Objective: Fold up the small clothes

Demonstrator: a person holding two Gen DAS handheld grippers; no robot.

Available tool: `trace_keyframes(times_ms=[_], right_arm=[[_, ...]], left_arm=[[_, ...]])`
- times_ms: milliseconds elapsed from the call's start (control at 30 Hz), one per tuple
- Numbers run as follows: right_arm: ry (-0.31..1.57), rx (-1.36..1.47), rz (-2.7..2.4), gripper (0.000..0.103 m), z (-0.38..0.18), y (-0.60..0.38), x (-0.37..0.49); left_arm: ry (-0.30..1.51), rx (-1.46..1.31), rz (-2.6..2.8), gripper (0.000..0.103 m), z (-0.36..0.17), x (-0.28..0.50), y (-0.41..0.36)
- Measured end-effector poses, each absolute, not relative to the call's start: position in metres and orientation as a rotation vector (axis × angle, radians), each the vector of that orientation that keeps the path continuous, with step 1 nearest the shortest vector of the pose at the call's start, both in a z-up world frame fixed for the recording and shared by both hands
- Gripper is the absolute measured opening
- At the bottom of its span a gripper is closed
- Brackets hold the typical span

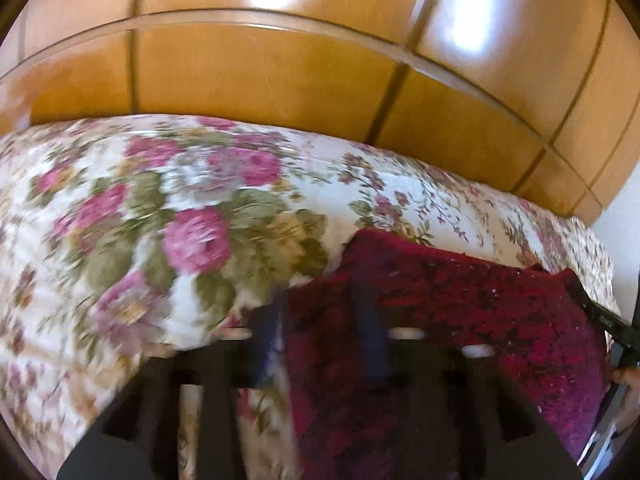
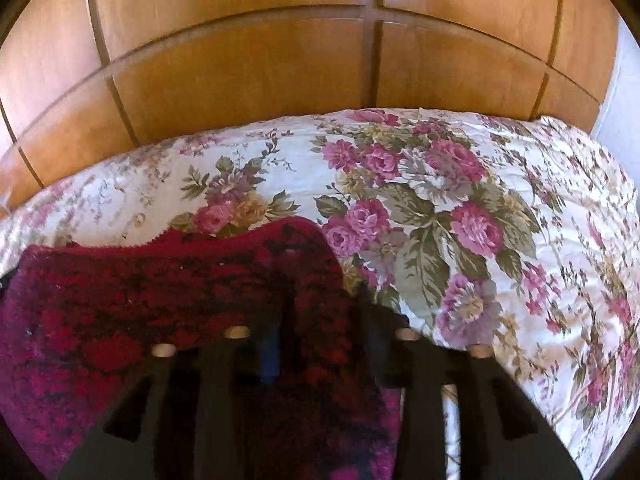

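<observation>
Both cameras sit on the grippers, close above the bed [image 1: 100, 208], looking down and toward the wooden wall [image 2: 240, 80]. Both see the red knit cloth [image 1: 460, 312].

The left hand-held gripper [image 1: 320, 320], jaws apart, hangs over a dark red knitted garment [image 1: 460, 320] on a floral bedspread [image 1: 140, 220].

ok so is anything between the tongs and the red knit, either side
Nothing visible. The red knit lies on the floral cover, and each pair of tongs, left and right, stands open right over one end of it with only the knit between the fingers.
</observation>
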State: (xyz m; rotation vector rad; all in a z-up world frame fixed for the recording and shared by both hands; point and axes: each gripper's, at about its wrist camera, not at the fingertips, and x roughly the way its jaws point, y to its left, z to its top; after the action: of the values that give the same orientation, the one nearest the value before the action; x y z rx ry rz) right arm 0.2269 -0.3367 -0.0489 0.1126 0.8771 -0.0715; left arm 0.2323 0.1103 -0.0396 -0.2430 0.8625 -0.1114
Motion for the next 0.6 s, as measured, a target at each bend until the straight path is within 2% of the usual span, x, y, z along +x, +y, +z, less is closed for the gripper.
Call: trace_keyframes(times_ms=[100,167,233,400,500,533,567,600], right_arm=[[0.864,0.188,-0.018,0.069,-0.038,-0.347,0.200],[0.867,0.226,0.019,0.075,-0.037,-0.353,0.179],[0.868,0.292,0.064,0.078,-0.039,-0.361,0.154],[0.900,0.431,0.128,0.087,-0.059,-0.375,0.093],[0.926,0.483,0.154,0.087,-0.077,-0.371,0.070],[0.918,0.493,0.157,0.087,-0.081,-0.370,0.064],[0.910,0.488,0.156,0.082,-0.082,-0.368,0.060],[0.909,0.479,0.155,0.069,-0.081,-0.365,0.057]], left_arm=[[0.857,-0.327,-0.170,0.056,-0.039,0.202,0.126],[0.854,-0.373,-0.211,0.060,-0.040,0.176,0.135],[0.851,-0.428,-0.251,0.065,-0.043,0.151,0.141],[0.888,-0.582,-0.341,0.065,-0.056,0.092,0.144],[0.922,-0.597,-0.361,0.065,-0.072,0.074,0.134],[0.929,-0.606,-0.359,0.063,-0.076,0.072,0.131],[0.928,-0.618,-0.358,0.056,-0.079,0.071,0.128],[0.933,-0.632,-0.379,0.038,-0.080,0.071,0.126]])
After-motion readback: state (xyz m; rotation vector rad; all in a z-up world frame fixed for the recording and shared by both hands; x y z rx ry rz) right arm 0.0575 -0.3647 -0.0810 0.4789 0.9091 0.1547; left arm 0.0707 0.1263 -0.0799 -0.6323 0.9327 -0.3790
